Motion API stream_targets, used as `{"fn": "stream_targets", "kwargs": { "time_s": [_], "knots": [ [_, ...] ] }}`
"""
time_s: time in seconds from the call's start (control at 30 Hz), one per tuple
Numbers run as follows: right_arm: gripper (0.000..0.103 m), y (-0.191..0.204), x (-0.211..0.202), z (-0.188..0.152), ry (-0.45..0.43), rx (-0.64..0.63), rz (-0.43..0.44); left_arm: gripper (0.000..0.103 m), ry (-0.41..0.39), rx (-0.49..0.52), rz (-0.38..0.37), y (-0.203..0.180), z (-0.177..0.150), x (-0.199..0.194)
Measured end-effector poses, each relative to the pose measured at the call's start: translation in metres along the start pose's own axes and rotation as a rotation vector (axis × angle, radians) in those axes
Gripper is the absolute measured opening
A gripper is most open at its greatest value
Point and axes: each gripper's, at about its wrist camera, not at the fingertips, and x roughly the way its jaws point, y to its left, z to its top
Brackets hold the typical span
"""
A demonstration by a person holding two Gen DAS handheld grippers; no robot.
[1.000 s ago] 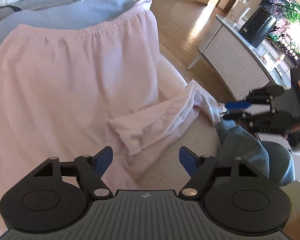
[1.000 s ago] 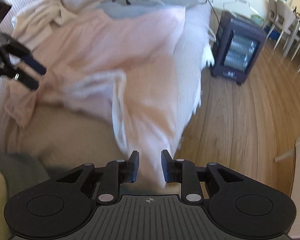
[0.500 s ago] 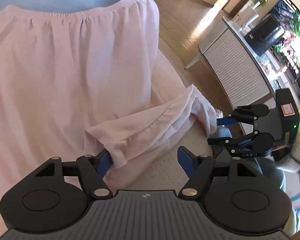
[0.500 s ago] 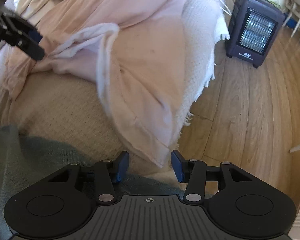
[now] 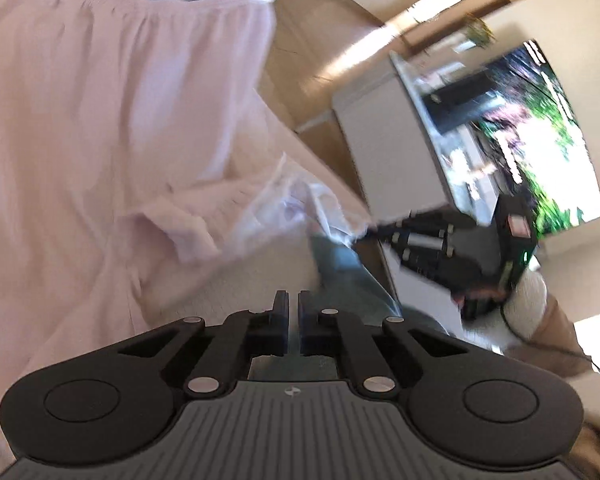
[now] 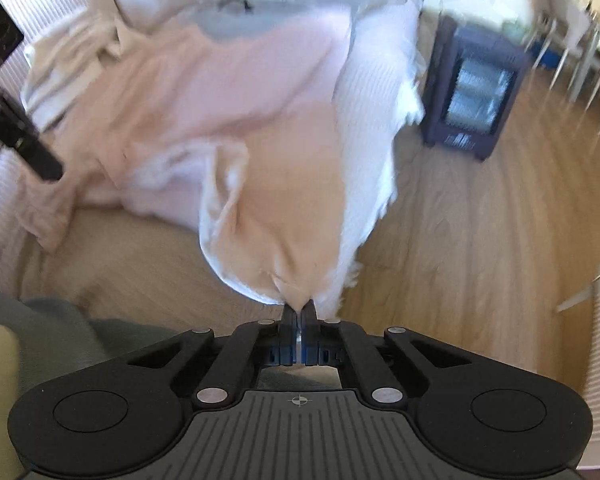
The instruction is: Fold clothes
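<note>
**Both jaws closed, right one pinching the pink garment**

The right gripper (image 6: 299, 312) has just closed its jaws on a corner of the pink garment (image 6: 236, 92), which trails away across the sofa (image 6: 140, 256). The left gripper (image 5: 293, 300) has just closed too (nothing visibly between its jaws), just short of the garment's ruffled hem. Beyond stands a heater (image 6: 476, 92).

Wooden floor (image 6: 480, 216) running across right half of right wrist view. Dark space heater (image 6: 474, 88) standing on it at 1 o'clock. White chairs (image 6: 580, 40) blurring at 2 o'clock. Left wrist view: white cabinet (image 5: 384, 152) and lit screen (image 5: 540, 132) sitting at 2 o'clock.
</note>
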Motion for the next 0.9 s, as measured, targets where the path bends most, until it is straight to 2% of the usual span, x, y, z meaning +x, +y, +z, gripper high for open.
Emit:
{"fn": "stream_targets", "kwargs": {
  "time_s": [0.03,0.1,0.13,0.2,0.37,0.5,0.6,0.7,0.83,0.9],
  "knots": [
    [0.002,0.001,-0.014,0.0,-0.006,0.0,-0.017,0.005,0.008,0.055,0.055,-0.006,-0.005,-0.008],
    [0.002,-0.002,-0.027,-0.003,-0.011,0.013,-0.058,0.015,-0.014,0.184,0.219,-0.015,-0.01,-0.015],
    [0.002,-0.005,-0.03,-0.006,-0.011,0.027,-0.076,0.036,-0.026,0.23,0.276,-0.018,-0.01,-0.013],
    [0.002,-0.01,-0.03,-0.011,-0.011,0.061,-0.1,0.057,-0.039,0.33,0.342,-0.024,-0.009,-0.007],
    [0.002,-0.013,-0.013,-0.016,-0.025,0.125,-0.095,0.06,-0.003,0.639,0.45,-0.052,-0.022,0.02],
    [0.002,-0.012,-0.012,-0.016,-0.031,0.117,-0.069,0.06,0.004,0.936,0.579,-0.066,-0.042,0.03],
    [0.01,-0.016,-0.011,-0.02,-0.037,0.154,-0.032,0.062,0.023,1.092,0.604,-0.071,-0.049,0.037],
    [0.01,-0.023,-0.006,-0.029,-0.023,0.192,-0.009,0.061,0.042,1.206,0.615,-0.076,-0.054,0.049],
    [0.011,-0.024,0.003,-0.038,0.008,0.198,0.008,0.039,0.104,1.247,0.642,-0.071,-0.051,0.071],
    [0.012,-0.025,0.007,-0.041,0.024,0.197,0.013,0.038,0.115,1.256,0.665,-0.066,-0.049,0.079]
  ]
}}
